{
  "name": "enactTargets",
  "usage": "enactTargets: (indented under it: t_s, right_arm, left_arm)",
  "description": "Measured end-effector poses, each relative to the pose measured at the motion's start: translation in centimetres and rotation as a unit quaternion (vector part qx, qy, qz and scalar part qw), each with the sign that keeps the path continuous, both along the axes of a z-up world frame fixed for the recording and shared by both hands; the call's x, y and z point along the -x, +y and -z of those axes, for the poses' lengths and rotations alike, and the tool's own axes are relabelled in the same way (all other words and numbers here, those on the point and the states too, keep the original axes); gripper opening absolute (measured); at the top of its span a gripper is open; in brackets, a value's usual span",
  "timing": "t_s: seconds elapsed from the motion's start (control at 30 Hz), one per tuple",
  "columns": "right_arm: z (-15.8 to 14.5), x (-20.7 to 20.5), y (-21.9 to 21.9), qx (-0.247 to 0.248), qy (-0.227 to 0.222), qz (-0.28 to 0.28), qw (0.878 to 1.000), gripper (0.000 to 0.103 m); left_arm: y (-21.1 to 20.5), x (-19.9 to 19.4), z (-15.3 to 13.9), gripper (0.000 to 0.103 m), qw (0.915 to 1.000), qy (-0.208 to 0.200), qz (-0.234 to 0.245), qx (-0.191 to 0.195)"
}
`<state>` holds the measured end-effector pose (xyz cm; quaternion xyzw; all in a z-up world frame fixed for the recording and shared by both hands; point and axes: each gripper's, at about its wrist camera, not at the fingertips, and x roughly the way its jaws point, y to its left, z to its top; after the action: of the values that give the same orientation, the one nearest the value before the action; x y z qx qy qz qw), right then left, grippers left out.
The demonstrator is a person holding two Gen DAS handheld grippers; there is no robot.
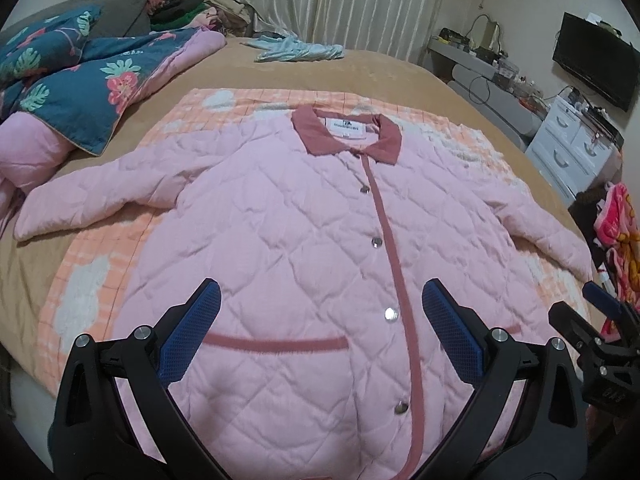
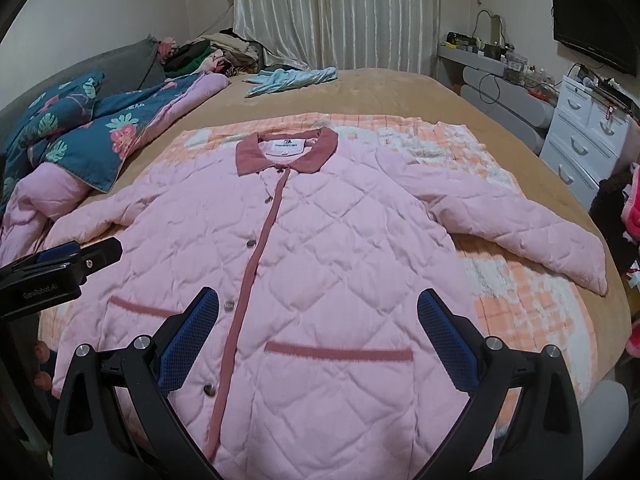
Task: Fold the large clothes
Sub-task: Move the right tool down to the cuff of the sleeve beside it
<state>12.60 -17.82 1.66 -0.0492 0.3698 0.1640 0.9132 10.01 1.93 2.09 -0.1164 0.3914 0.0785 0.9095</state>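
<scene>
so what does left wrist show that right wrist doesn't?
Only left wrist: the right gripper at its right edge and all four snaps on the placket. Only right wrist: the left gripper at its left edge, the full right sleeve to its cuff, and both pocket trims. Both: the pink quilted jacket lying flat and buttoned on the checked blanket, unfolded, with each view's own jaws open and empty.

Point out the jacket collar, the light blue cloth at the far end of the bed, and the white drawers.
jacket collar [image 1: 390,138], left wrist view, right collar flap.
light blue cloth [image 2: 288,78], right wrist view, its middle.
white drawers [image 2: 580,136], right wrist view, drawer front.
</scene>
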Motion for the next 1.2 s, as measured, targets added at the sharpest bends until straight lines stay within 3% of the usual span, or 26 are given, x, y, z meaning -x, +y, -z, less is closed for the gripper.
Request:
enactTargets:
  t_s: [0.63, 1.2]
  right_arm:
    - [-2.9, -7.5, -1.0, -0.038, -0.011, 0.027, 0.999, 0.099]
    - [-3.6, -15.7, -7.4, -0.072, -0.028, 0.124, 0.989, 0.099]
  left_arm:
    - [0.0, -7.4, -1.9, 0.094, 0.9999, -0.007, -0.002, 0.011]
    - [-2.4, -15.2, -1.4, 0.094, 0.9999, 0.006, 0.014, 0.008]
